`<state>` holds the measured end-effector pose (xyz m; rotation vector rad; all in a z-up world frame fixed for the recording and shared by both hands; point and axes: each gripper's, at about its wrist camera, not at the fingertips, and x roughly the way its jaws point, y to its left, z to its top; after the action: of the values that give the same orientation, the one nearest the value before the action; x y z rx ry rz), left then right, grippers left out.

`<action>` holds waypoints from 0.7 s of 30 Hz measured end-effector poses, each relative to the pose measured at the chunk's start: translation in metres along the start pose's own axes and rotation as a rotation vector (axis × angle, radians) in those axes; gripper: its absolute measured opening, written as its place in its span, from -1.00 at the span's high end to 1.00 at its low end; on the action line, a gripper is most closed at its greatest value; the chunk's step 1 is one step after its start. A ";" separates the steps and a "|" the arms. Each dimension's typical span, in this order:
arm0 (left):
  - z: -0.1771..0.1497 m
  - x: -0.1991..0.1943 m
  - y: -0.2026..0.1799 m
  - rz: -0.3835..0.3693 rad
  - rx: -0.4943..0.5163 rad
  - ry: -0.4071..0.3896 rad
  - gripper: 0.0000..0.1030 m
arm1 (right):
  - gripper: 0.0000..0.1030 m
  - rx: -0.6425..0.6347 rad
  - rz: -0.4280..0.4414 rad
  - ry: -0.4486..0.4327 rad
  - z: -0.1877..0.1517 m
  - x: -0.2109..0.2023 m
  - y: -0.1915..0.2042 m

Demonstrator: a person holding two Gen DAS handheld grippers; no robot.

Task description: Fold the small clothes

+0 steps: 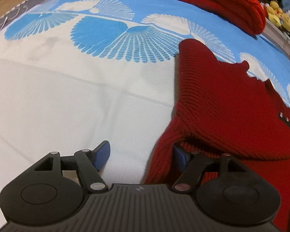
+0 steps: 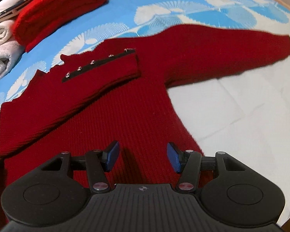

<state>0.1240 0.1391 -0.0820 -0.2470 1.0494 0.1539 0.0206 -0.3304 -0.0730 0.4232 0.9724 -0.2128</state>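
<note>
Bedding in a blue-and-white fan-print cotton sheet [image 2: 232, 100] carried the dark red ribbed knit sweater [image 2: 125, 116], spread flat with one studded-cuff sleeve [image 2: 100, 65] already folded across its chest and the other sleeve [image 2: 232, 46] stretched out beside it. Beyond the sweater sat a folded bright red knit [image 2: 61, 7], so folding looked barely begun. The right gripper [image 2: 143, 157] hovered over the sweater's body, jaws spread, while the left gripper [image 1: 141, 157] was spread too, one finger under the sweater's edge.
</note>
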 end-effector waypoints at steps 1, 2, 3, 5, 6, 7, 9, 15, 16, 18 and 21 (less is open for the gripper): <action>0.000 -0.004 -0.001 0.006 -0.011 0.008 -0.48 | -0.10 0.010 0.007 -0.002 0.000 -0.001 -0.001; -0.001 -0.010 -0.003 0.018 -0.006 0.012 -0.49 | -0.10 0.015 0.014 -0.007 0.000 -0.003 -0.002; -0.003 -0.018 -0.009 0.044 0.017 0.010 -0.50 | -0.10 0.019 0.024 -0.018 0.000 -0.006 -0.002; -0.010 -0.038 -0.022 0.109 0.080 -0.018 -0.55 | -0.10 0.032 0.041 -0.041 0.001 -0.011 -0.004; -0.015 -0.052 -0.028 0.128 0.106 -0.045 -0.66 | -0.10 0.043 0.047 -0.053 0.002 -0.014 -0.006; -0.020 -0.062 -0.030 0.135 0.110 -0.071 -0.70 | -0.11 0.061 0.053 -0.065 0.004 -0.016 -0.009; -0.031 -0.083 -0.032 0.121 0.113 -0.131 -0.90 | -0.14 0.111 0.069 -0.082 0.007 -0.020 -0.016; -0.036 -0.077 -0.023 0.114 0.072 -0.182 -0.99 | -0.18 0.407 0.095 -0.184 0.027 -0.047 -0.076; -0.034 -0.071 -0.020 0.109 0.050 -0.162 -0.99 | -0.21 0.469 0.096 -0.229 0.032 -0.054 -0.094; -0.026 -0.062 -0.015 0.083 -0.007 -0.114 -0.99 | -0.22 0.567 0.074 -0.298 0.040 -0.062 -0.126; -0.013 -0.055 -0.008 0.049 -0.054 -0.100 -0.99 | -0.22 0.688 0.052 -0.339 0.044 -0.058 -0.170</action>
<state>0.0880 0.1275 -0.0394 -0.2598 0.9529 0.2370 -0.0391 -0.5033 -0.0453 1.0051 0.5310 -0.5582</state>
